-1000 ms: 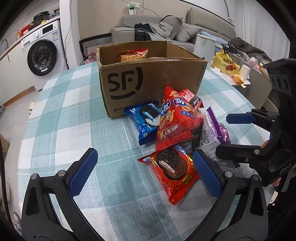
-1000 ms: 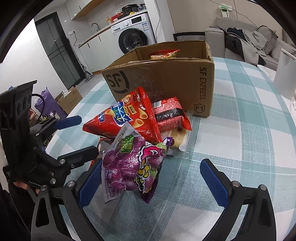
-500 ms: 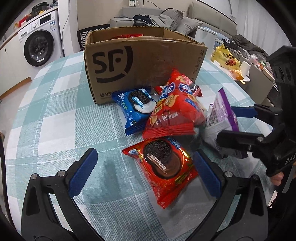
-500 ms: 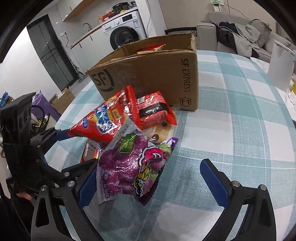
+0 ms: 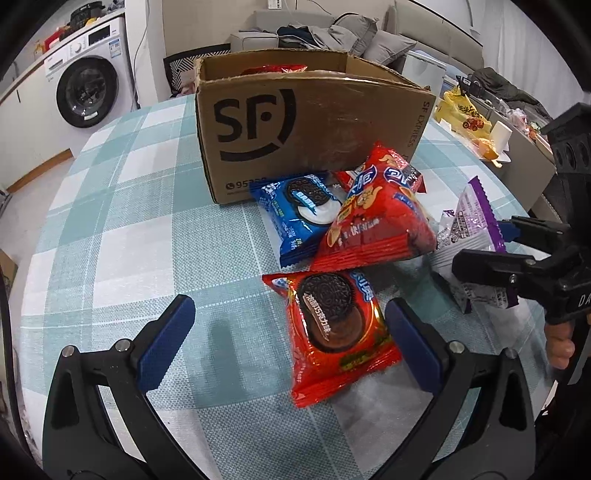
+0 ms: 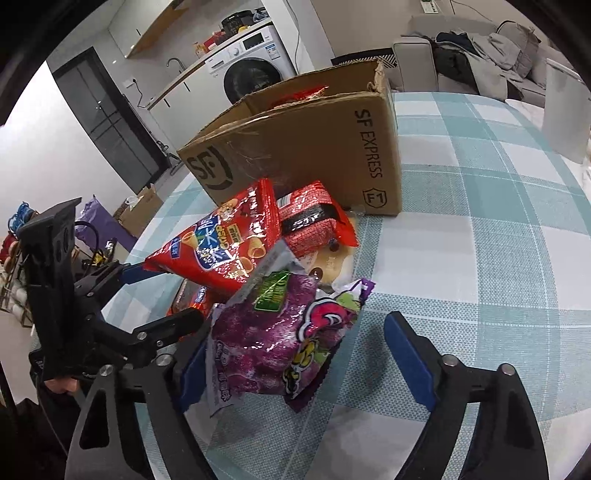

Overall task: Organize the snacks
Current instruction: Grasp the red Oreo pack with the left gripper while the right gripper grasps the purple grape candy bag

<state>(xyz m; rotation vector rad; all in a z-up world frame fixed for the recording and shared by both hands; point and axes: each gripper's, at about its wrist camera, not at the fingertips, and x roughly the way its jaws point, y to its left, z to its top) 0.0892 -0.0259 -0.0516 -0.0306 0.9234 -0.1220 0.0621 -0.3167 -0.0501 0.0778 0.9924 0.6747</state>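
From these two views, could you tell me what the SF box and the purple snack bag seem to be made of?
SF box: brown corrugated cardboard, matte, going by its torn, ragged rim. Purple snack bag: apparently thin glossy plastic film, judging by glare patches, wrinkles and a serrated sealed edge.

even indoor light, glare on shiny wrappers, soft shadows, fisheye-bent edges with dark corners.

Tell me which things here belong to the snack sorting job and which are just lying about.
Part of the job:
- cardboard box
- blue cookie pack
- red cookie pack
- red crisp bag
- purple snack bag, between the closing right gripper fingers
- small red packet

Just lying about:
- washing machine
- sofa cushions
- yellow bag
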